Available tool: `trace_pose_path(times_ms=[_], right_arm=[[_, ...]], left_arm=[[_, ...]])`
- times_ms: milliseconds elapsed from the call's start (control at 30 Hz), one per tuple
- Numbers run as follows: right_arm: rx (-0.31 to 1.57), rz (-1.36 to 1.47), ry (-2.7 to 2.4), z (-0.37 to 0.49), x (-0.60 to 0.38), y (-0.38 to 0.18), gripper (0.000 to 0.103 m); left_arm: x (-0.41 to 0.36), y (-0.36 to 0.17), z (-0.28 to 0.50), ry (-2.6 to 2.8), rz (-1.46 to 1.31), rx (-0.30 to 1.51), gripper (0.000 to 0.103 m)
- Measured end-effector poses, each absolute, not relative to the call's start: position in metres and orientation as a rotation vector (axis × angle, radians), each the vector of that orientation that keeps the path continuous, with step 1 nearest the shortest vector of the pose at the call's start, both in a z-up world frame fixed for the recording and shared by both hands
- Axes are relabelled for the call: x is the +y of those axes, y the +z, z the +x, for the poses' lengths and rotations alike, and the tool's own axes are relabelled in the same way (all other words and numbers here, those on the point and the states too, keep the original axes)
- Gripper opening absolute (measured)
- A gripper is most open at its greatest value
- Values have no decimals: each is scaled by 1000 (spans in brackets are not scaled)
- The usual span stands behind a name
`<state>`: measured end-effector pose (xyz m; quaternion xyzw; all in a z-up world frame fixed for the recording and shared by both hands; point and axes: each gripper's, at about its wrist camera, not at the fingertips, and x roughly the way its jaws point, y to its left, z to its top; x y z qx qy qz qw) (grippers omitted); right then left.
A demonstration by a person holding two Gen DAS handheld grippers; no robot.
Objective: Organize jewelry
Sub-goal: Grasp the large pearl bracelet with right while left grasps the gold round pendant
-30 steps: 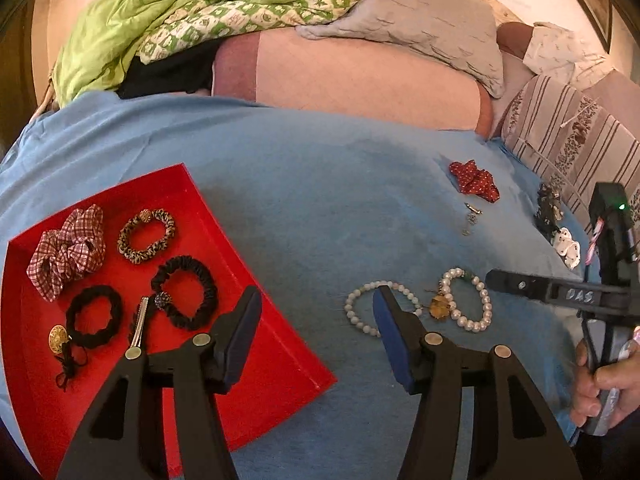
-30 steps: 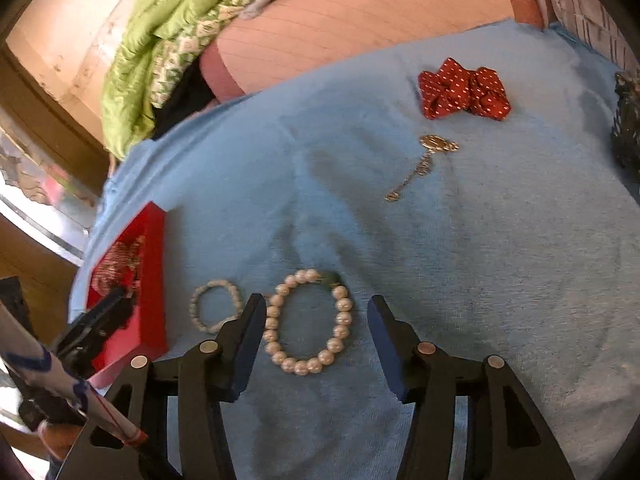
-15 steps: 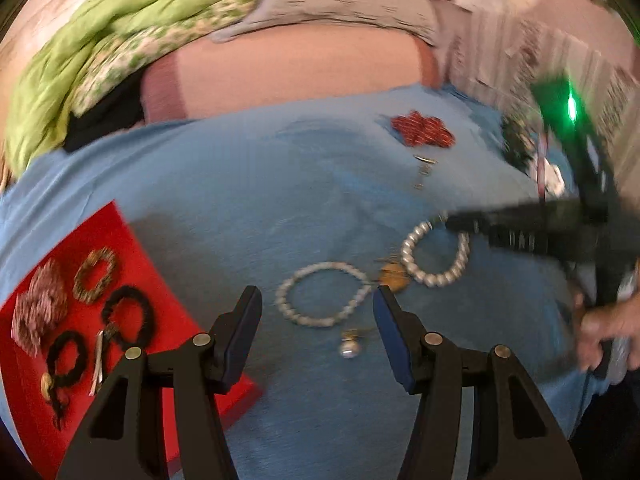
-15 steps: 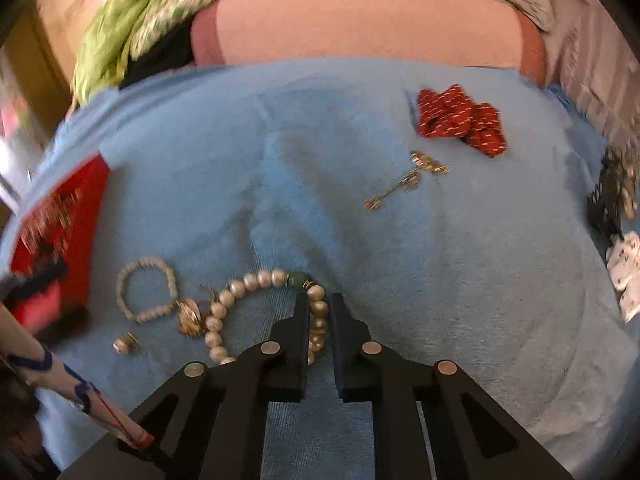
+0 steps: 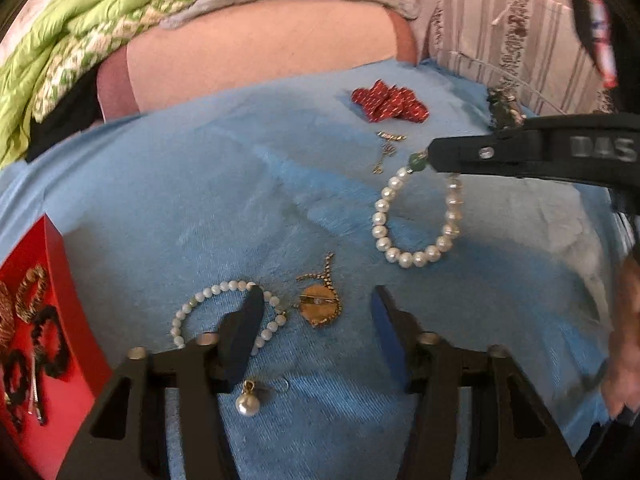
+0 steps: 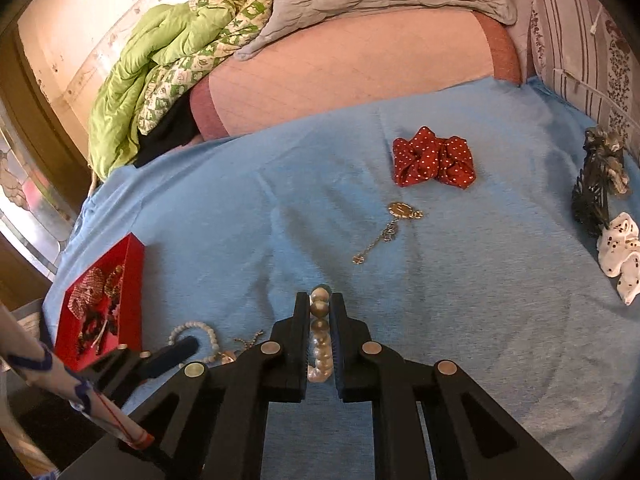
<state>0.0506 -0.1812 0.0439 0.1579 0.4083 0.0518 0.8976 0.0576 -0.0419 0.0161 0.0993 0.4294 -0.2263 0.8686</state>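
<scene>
My right gripper (image 6: 320,300) is shut on the large pearl bracelet (image 6: 320,350), whose beads show between its pads. In the left wrist view the large pearl bracelet (image 5: 416,236) hangs from the right gripper's tip (image 5: 436,156), just above the blue bedsheet (image 5: 200,184). My left gripper (image 5: 316,312) points down at the sheet with its jaws closing. A gold brooch (image 5: 320,308) lies between them, untouched. Its left finger (image 5: 244,332) overlaps a small pearl bracelet (image 5: 188,308). A pearl earring (image 5: 247,402) lies just below. The red tray (image 5: 60,280) sits at the left.
A red dotted scrunchie (image 6: 434,160) and a gold pendant on a chain (image 6: 400,212) lie farther back on the sheet. A dark hair clip (image 6: 598,184) and a white scrunchie (image 6: 620,256) sit at the right edge. Pillows and a green quilt (image 6: 160,68) pile up behind.
My right gripper closed on the large pearl bracelet and lifted it off the sheet. My left gripper swung right from the tray to over the brooch, and its jaws narrowed.
</scene>
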Motion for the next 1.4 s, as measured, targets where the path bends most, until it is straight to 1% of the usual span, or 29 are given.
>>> trace_pose_path(times_ms=[67,100,133,367,800,1033,1400], right_arm=[[845,333,119,51,-181,44,10],[845,333,125,51,-180,44,10],[844,332,128,51,-179,44,11],[836,338,135,49,-178,46,11],[785,343,199,44,-168,57,10],[711,319,289,39,-149,72,11],[697,287,388,39,-102,81,11]], left_arm=[[-43,13,61,-457,210,911,32],[-42,13,62,-456,204,913,27],[-40,14,64,-452,195,913,18],[-30,21,63,-453,177,899,19],[15,68,58,-430,57,777,19],[40,81,58,-396,19,753,19],[78,90,52,-345,-13,743,19]])
